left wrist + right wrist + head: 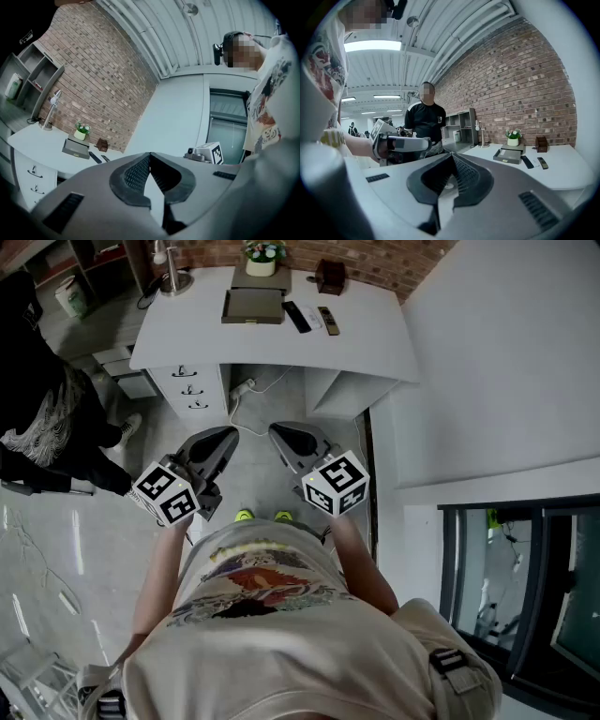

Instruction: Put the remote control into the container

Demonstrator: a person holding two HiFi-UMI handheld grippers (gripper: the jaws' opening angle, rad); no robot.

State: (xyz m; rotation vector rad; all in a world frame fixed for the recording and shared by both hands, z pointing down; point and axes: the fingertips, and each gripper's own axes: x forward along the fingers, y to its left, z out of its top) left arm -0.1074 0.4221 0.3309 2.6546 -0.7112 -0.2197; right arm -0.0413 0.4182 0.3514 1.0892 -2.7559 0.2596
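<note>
Left gripper [225, 435] and right gripper [278, 433] are pressed together, empty, well short of the desk [375, 334]. The remote control [297, 316] lies there just beside the container [253, 306] (another remote [327, 321] sits next to it), so step closer, spread the right jaws early and straddle its narrow width.

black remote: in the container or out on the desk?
Out. The black remote lies flat on the white desk, just right of the grey container in the head view, with a second remote beside it.
</note>
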